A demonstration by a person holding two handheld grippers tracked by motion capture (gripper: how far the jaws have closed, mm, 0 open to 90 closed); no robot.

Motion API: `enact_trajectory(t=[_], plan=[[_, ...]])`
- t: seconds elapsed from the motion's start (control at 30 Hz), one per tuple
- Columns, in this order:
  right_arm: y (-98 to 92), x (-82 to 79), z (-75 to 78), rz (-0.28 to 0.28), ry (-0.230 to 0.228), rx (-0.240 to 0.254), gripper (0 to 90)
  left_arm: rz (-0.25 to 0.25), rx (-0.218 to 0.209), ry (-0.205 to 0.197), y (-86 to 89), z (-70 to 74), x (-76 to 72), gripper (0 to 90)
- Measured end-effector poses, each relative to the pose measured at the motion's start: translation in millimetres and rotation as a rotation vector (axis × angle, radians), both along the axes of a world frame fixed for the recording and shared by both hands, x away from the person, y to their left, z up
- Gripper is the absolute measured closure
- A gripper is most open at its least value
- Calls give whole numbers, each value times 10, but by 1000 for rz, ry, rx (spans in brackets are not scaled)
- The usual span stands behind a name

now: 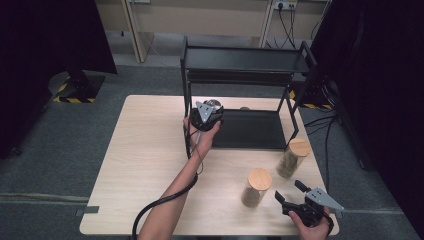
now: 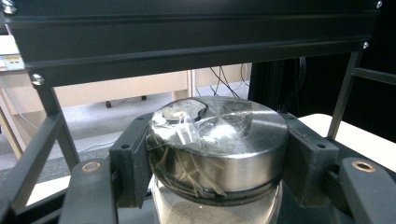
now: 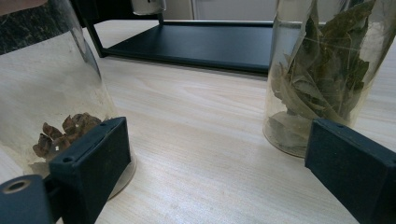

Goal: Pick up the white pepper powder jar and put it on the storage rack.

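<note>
Your left gripper [image 1: 207,116] reaches forward on an outstretched arm, jaws clamped. Your right gripper [image 1: 289,196] sits low and near you, jaws spread wide.

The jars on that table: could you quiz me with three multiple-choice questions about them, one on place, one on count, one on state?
1. Where is the metal-lidded jar?
A. at the rack's lower shelf
B. on the floor
C. by the table's near edge

2. How many wooden-lidded jars?
A. one
B. two
C. four

3. The right gripper is
A. shut on a jar
B. open, holding nothing
C. holding a lid

Answers: 1 A, the left gripper grips it there. 2 B, the front jar and the leaf jar. 3 B, bare table lies between its jaws.
</note>
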State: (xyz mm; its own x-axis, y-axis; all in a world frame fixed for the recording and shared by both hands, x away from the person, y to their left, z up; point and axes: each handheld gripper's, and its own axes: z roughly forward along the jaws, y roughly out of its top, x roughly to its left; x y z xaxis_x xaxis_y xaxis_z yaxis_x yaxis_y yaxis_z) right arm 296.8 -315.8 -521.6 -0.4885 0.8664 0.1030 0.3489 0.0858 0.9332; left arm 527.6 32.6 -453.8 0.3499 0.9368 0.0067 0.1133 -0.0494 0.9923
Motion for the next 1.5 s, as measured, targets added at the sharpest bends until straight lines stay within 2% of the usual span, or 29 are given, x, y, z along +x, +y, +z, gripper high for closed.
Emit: enact_trajectory(t=[0.2, 0.3, 1.17, 1.5], plan=[[-1, 0, 0, 1, 1, 1, 71, -1, 25, 11, -36, -32, 47, 347], [-1, 0, 0, 1, 1, 1, 71, -2, 10, 17, -51, -59, 69, 348], [1, 1, 0, 3, 2, 0, 71, 15, 16, 69, -93, -244, 204, 347], [1, 2, 0, 5, 2, 0, 71, 16, 12, 77, -105, -289, 229, 347]])
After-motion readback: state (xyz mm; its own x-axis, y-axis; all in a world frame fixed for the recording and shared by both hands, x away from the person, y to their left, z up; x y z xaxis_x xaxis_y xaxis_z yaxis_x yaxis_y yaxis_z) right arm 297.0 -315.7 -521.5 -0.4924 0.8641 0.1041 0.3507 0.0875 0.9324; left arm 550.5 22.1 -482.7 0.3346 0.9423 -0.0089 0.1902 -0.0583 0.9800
